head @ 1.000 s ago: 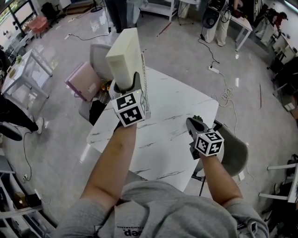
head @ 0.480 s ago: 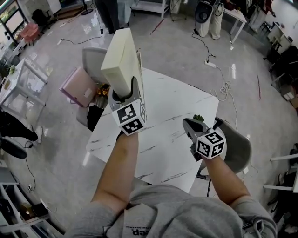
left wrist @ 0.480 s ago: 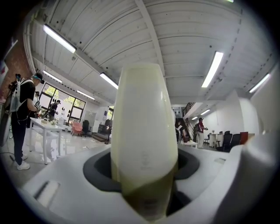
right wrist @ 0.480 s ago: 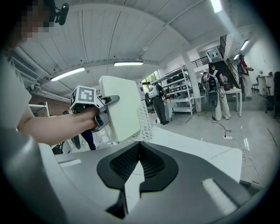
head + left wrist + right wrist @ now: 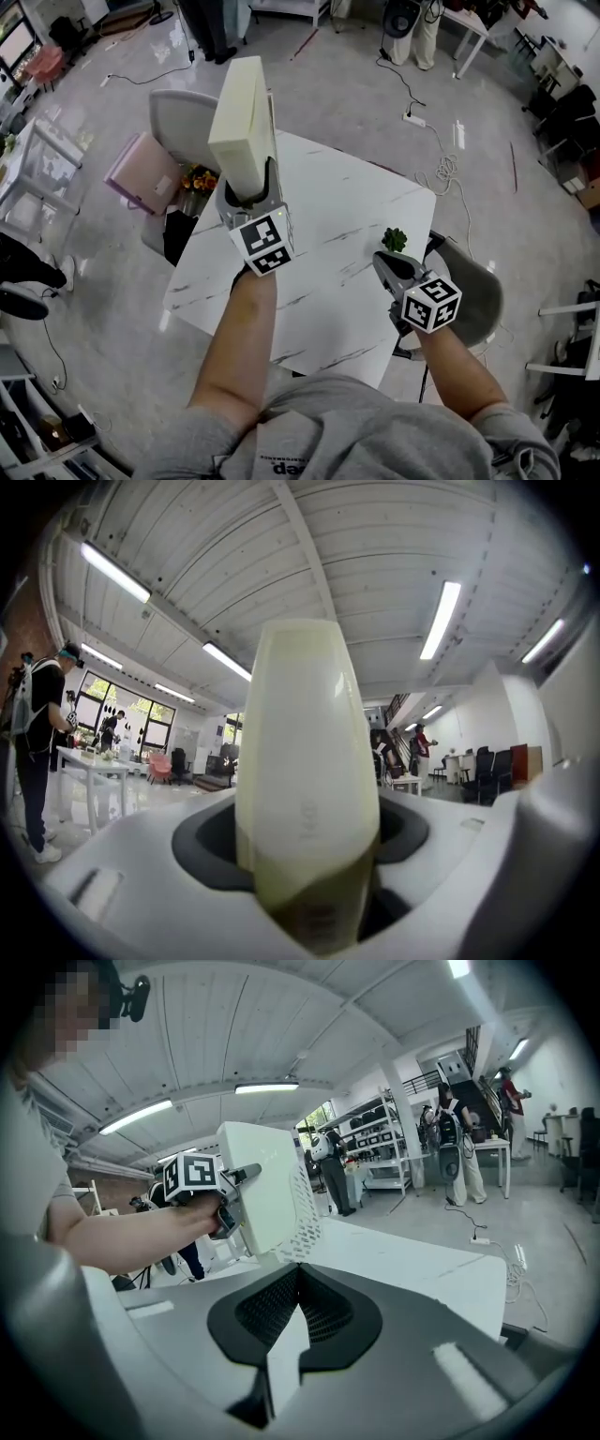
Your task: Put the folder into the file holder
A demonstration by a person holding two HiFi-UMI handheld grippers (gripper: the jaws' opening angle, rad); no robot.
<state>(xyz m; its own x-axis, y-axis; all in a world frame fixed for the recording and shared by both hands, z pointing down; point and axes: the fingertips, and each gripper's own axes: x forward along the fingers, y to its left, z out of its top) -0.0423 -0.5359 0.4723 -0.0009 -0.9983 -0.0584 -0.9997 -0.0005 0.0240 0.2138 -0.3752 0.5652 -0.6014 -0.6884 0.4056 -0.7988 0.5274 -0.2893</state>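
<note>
Left tool [image 5: 248, 190] jaws opening, cream folder [image 5: 242, 112] upright between them.

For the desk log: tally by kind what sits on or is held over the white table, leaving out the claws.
folder: 1
file holder: 1
plant: 1
Total: 3
</note>
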